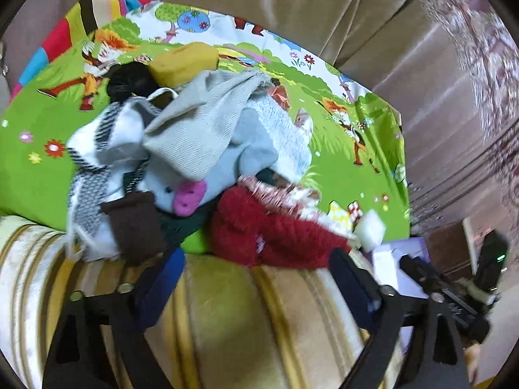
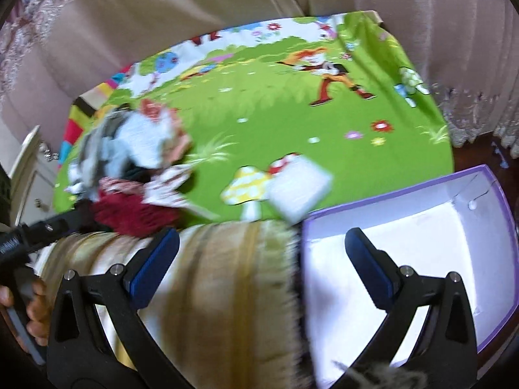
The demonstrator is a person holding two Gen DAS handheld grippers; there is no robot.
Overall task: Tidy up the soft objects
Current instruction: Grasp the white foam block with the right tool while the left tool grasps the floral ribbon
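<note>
Landmark: green cartoon-print sheet, spread flat, with beige upholstered cushions behind it and a gold-striped padded edge along its near side. Item: heap of soft objects, on the sheet toward its near edge, comprising a grey woven cloth on top, a pale blue plush with a pink snout beneath it, a black-and-white checked cloth on the heap's left, a brown sock-like piece at its front, a fuzzy dark red garment overhanging the sheet's near edge, and a pink-and-white patterned fabric just behind the red one. Item: yellow sponge block, on the sheet behind the heap, touching a black fuzzy lump. Item: white square block, on the sheet near its near edge, well apart from the heap, just beside the box. Item: purple-edged box, white inside, off the sheet's near right corner. Left tool: fingers wide apart, nothing between them, held over the striped edge just short of the red garment. Right tool: fingers wide apart, nothing gripped, one over the striped edge, the other over the box. A hand shows at the left edge of the right wrist view. Both views are blurred.
</note>
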